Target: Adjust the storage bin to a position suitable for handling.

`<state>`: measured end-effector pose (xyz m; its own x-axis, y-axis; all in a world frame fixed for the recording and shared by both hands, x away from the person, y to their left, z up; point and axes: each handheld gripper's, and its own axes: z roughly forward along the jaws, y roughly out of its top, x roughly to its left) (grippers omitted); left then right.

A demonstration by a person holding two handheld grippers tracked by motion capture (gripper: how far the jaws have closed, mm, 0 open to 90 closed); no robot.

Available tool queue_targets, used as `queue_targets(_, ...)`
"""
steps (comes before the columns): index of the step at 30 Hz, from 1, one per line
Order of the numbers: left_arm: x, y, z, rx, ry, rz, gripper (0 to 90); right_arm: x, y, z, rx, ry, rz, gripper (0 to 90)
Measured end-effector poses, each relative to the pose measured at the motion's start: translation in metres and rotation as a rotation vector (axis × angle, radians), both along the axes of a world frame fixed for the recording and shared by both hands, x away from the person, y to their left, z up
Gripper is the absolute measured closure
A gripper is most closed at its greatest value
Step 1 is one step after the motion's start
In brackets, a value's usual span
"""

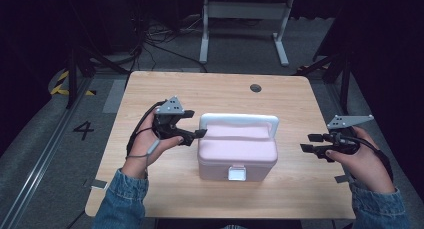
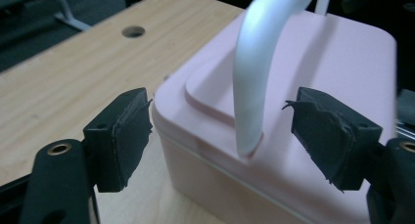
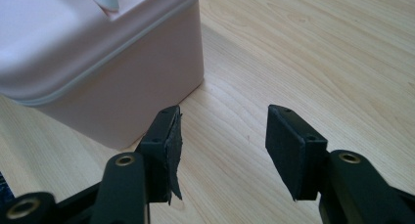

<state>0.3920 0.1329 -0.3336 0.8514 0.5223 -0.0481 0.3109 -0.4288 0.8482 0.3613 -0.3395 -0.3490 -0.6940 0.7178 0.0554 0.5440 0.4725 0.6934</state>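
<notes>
Box [image 1: 237,149], pale pink plastic with rounded corners, a white arched carrying handle [image 1: 239,120] and a white front latch [image 1: 236,173], near the middle of the light wooden tabletop [image 1: 150,189], lid down. Left tongs [image 1: 200,134] at the box's left end, just beside the foot of the handle; in the left gripper view, black pads [image 2: 125,136] spread to either side of the handle's foot [image 2: 249,106], released, nothing pinched. Right tongs [image 1: 306,142] well apart from the box's right side, hovering above bare wood, likewise released and empty; in the right gripper view, only the box's near corner [image 3: 122,87] ahead and to one side of the pads [image 3: 288,145].

Likely risks from here:
- Closing the left tongs on the handle so near its foot: awkward leverage, handle probably slipping out between worn, ragged pads.
- Lifting by one end alone: box tipping sideways, contents shifting, latch possibly popping.
- Nudging the lid edge with a pad instead of straddling the handle: box sliding across the smooth tabletop with nothing bracing the far side.
- Right tongs too distant to steady anything in time.
</notes>
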Motion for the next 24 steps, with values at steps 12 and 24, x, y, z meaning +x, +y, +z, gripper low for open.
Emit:
queue_targets(12,0.007,-0.029,-0.008,0.017,-0.001,-0.025,44.3,-0.001,0.001,-0.004,-0.006,0.015,0.003,49.0)
queue_targets(24,0.010,-0.053,-0.007,0.063,-0.033,-0.018,63.1,0.000,0.004,-0.006,0.002,0.024,0.006,48.6)
